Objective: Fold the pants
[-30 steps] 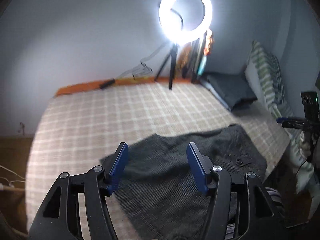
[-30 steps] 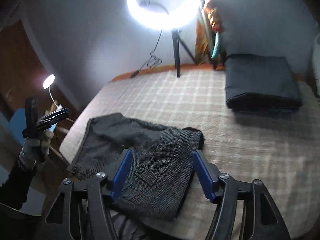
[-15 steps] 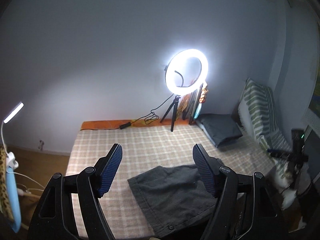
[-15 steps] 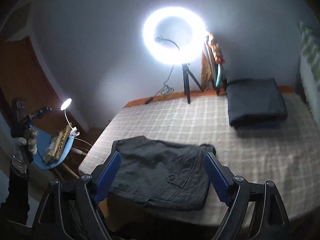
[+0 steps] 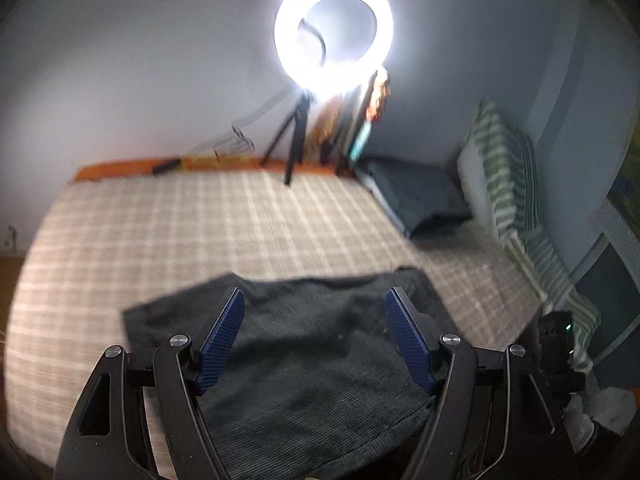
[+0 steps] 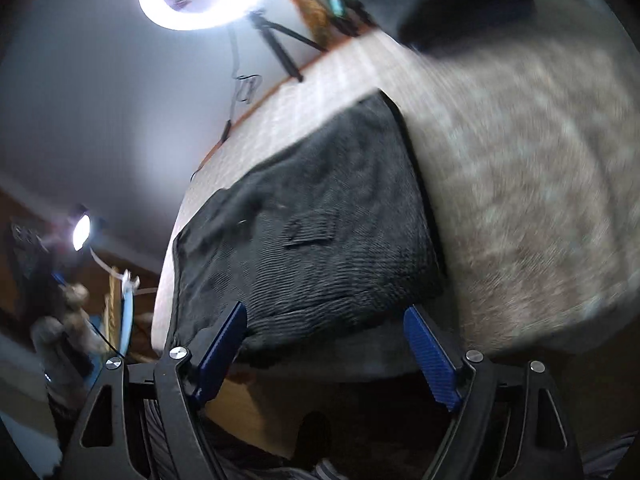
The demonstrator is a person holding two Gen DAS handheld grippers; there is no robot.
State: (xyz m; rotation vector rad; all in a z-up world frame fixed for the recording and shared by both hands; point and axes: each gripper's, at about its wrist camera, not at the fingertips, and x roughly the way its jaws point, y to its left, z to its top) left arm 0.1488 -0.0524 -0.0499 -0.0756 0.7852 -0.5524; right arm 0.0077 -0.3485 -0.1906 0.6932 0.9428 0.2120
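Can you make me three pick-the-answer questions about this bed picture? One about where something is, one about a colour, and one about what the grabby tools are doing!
1. Where do the dark pants lie?
A. On the floor
B. On the checked bed cover, near its front edge
C. On the striped pillow

2. What colour are the pads on the tools?
A. Blue
B. Red
C. Yellow

3. What is the left tool doing?
A. Shut on the pants
B. Shut on the lamp
C. Open, holding nothing

Answers:
1 B: the pants sit flat on the checked cover.
2 A: both tools, left and right tool, have blue ribbed pads.
3 C: its fingers stand wide apart above the pants.
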